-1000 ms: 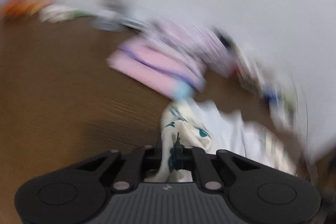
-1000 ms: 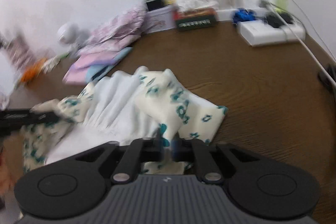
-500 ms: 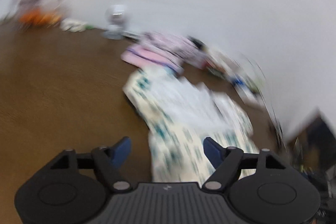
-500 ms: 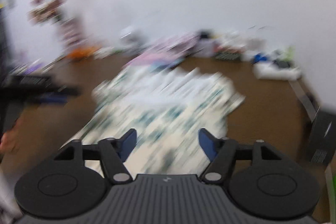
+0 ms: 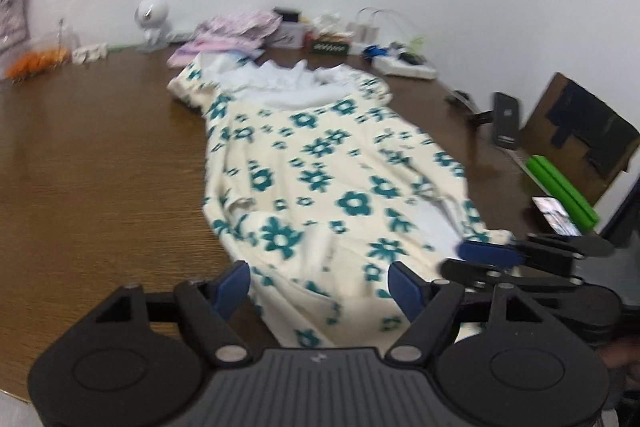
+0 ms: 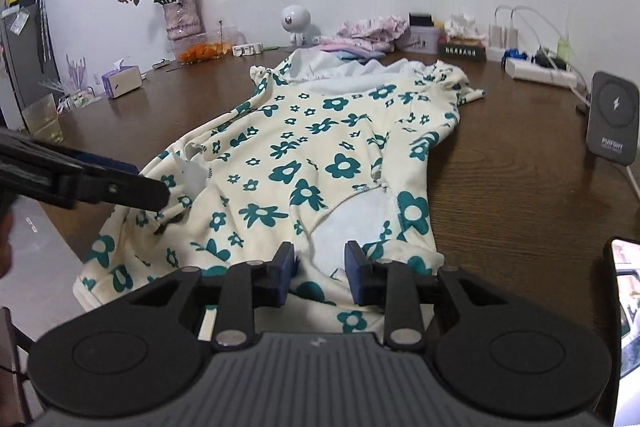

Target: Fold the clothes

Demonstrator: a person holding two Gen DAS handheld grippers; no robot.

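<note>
A cream dress (image 5: 320,163) with teal flowers and a white lining lies stretched lengthwise on the brown wooden table (image 5: 100,155), neckline far, hem at the near edge. My left gripper (image 5: 320,287) hovers open over the hem's left part, pads wide apart and off the cloth. In the right wrist view the dress (image 6: 312,155) fills the middle. My right gripper (image 6: 320,267) is over the hem's right part, its jaws closing with fabric showing in the gap and the pads not pressing on it. Each gripper shows in the other's view: right gripper (image 5: 468,261), left gripper (image 6: 150,181).
Folded pink clothes (image 6: 360,39), a white round-headed figure (image 6: 296,23), a flower vase (image 6: 182,17), a tissue box (image 6: 122,81) and a power strip (image 6: 540,73) line the far edge. A charger stand (image 6: 612,119) and a phone (image 6: 626,307) stand at the right.
A second ago both grippers were shut on bunched cloth. They have let go and drawn back to the near edge, leaving the dress spread out. The right jaws are narrower than half a second ago.
</note>
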